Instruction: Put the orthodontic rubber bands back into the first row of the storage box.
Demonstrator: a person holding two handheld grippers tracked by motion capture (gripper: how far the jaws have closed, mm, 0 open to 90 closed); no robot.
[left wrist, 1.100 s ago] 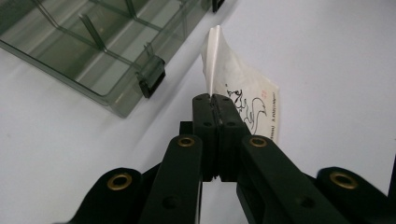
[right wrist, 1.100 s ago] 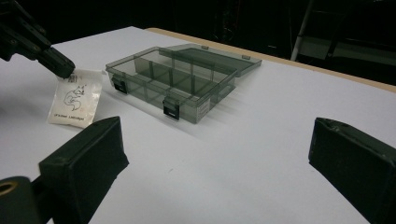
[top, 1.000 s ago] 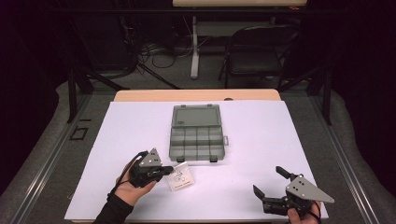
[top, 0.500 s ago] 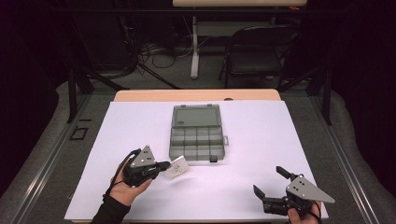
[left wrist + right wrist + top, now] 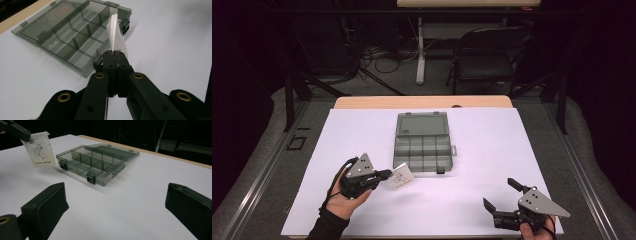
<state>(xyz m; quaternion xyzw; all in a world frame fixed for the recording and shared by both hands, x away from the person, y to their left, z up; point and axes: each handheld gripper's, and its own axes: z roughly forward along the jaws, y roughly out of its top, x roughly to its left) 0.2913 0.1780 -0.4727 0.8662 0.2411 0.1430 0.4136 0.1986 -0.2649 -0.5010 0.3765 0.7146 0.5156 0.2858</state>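
Low in the left half of the high view, the left gripper (image 5: 384, 174) has its jaws pressed together on one edge of a small white packet (image 5: 401, 176), which sticks out past the jaw tips toward the middle of the frame and hangs clear of the white worktop (image 5: 492, 145). In the left gripper view the packet (image 5: 115, 37) rises edge-on straight up from between the closed jaws, at the centre of the frame, with the compartment box (image 5: 82, 40) lying behind it in the upper left. In the right gripper view the packet (image 5: 40, 149) sits in the upper left corner, its flat face showing a printed squirrel drawing and a small code mark, pinched at its top corner by the black jaws and just beside the near corner of the box. That smoky, clear box (image 5: 424, 145) rests open at the centre of the worktop, lid folded flat behind it. The right gripper (image 5: 499, 197) sits in the lower right of the high view, its jaws spread wide apart with nothing between them, well apart from the box.
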